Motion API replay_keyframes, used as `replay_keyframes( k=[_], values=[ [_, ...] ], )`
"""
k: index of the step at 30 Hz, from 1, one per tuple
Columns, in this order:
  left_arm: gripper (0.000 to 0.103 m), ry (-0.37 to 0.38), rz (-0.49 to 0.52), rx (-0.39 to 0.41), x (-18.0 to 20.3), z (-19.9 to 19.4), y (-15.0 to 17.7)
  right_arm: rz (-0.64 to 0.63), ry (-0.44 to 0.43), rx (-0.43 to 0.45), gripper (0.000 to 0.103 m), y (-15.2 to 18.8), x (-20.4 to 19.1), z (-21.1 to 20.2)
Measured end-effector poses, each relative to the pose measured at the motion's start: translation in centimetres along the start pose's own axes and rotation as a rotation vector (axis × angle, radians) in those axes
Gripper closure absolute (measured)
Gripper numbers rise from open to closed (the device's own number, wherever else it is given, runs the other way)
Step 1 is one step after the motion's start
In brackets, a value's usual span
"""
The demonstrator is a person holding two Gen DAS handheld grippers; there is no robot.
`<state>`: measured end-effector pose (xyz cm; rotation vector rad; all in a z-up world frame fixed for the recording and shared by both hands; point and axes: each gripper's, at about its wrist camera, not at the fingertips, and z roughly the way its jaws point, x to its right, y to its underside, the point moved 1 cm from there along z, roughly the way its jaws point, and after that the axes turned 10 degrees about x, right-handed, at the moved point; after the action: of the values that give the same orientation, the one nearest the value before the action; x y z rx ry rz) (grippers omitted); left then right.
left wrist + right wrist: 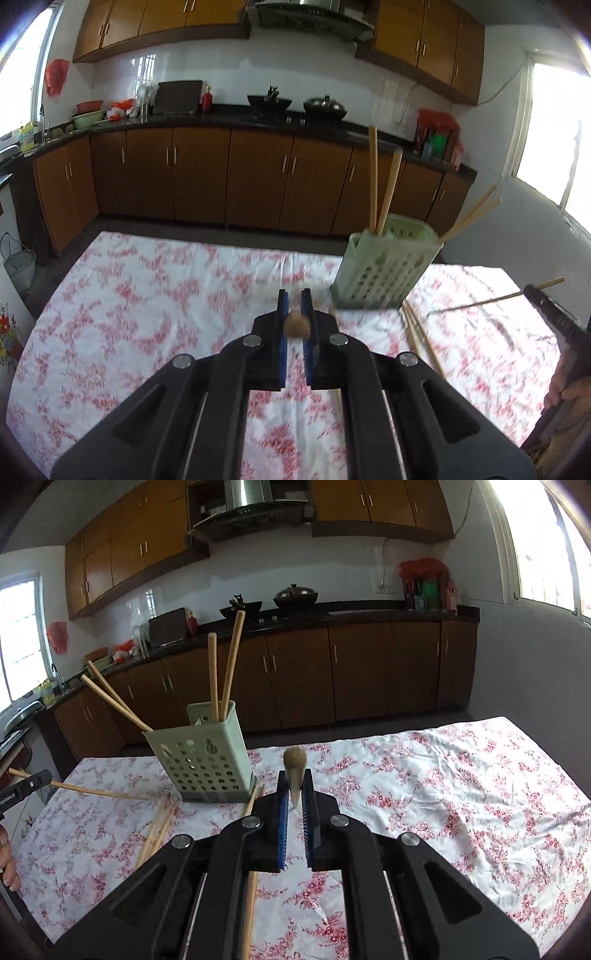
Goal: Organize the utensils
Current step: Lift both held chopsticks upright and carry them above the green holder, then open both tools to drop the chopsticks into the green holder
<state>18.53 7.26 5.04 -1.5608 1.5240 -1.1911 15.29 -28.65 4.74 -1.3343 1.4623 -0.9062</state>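
My left gripper [294,299] is shut on a wooden chopstick [296,325], seen end-on between the blue pads above the floral tablecloth. My right gripper [294,781] is shut on another chopstick [294,760], whose thick end sticks up past the fingertips. The green perforated utensil holder [384,269] [203,760] stands upright on the table with several chopsticks in it. Each gripper shows at the edge of the other's view: the right gripper [533,291] with its chopstick [480,302], the left gripper [44,777] with its chopstick [92,792].
Loose chopsticks [417,332] [159,827] lie on the tablecloth [147,295] beside the holder, one running under my right gripper [251,886]. A hand [565,387] shows at the right edge. Brown kitchen cabinets and a dark counter [332,613] run behind the table.
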Motion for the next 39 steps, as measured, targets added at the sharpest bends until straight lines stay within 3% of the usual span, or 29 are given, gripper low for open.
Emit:
replay_keyframes(
  k=[10, 15, 19, 23, 26, 29, 35, 37, 39],
  values=[
    [0.095, 0.076, 0.055, 0.100, 2.5, -2.3, -4.7, 0.036, -0.107, 0.145, 0.095, -5.3, -1.9, -2.1],
    [0.095, 0.162, 0.058, 0.183, 5.4, -4.0, -7.9, 0.067, -0.183, 0.264, 0.095, -8.6, -3.8, -3.5],
    [0.095, 0.171, 0.064, 0.294, 8.0, -4.5, -10.5, 0.076, -0.190, 0.355, 0.095, -10.7, -5.2, -2.8],
    [0.095, 0.160, 0.043, 0.345, 9.5, -2.8, -11.9, 0.060, -0.161, 0.403, 0.095, -11.0, -6.3, -0.8],
    [0.095, 0.146, 0.044, 0.349, 10.3, -0.3, -11.9, 0.036, -0.140, 0.374, 0.095, -10.1, -6.8, 2.0],
    [0.095, 0.150, 0.042, 0.287, 10.8, 2.7, -10.9, 0.029, -0.125, 0.308, 0.095, -9.1, -6.9, 4.2],
    [0.095, 0.136, 0.036, 0.217, 10.3, 5.8, -9.0, 0.034, -0.129, 0.224, 0.095, -7.4, -6.9, 5.3],
    [0.095, 0.135, 0.026, 0.214, 10.0, 6.0, -8.8, 0.038, -0.135, 0.226, 0.087, -7.5, -6.8, 5.0],
    [0.093, 0.137, 0.021, 0.221, 9.6, 5.7, -8.8, 0.036, -0.127, 0.246, 0.063, -7.7, -6.7, 4.4]
  ],
)
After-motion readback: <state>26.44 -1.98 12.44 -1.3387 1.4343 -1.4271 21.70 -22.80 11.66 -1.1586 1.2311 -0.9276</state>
